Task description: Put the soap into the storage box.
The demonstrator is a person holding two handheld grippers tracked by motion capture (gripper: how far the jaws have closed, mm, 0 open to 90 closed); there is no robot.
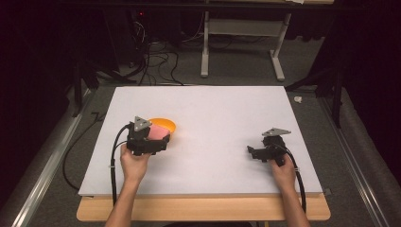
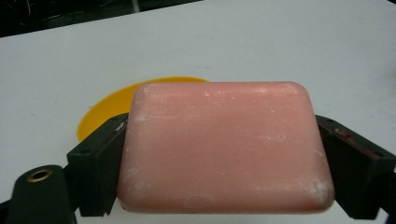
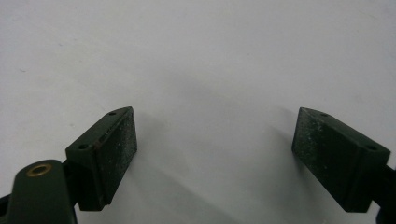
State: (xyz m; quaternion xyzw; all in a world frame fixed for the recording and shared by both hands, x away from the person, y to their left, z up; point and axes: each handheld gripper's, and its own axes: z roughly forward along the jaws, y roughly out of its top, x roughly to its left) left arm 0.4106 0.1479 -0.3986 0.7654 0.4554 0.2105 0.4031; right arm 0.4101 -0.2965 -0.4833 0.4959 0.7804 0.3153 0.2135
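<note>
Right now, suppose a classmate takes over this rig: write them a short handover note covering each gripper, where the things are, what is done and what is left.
Left gripper: shut on the pink soap bar, gripped across its two short ends and held over the near edge of the orange dish.
Right gripper: open, nothing between its pads, resting over the bare white board at the person's right.
Done: the soap is picked up and brought to the dish.
Left, probably: lower the soap into the dish, open the jaws and draw back. The right gripper seems to have no part yet.
</note>
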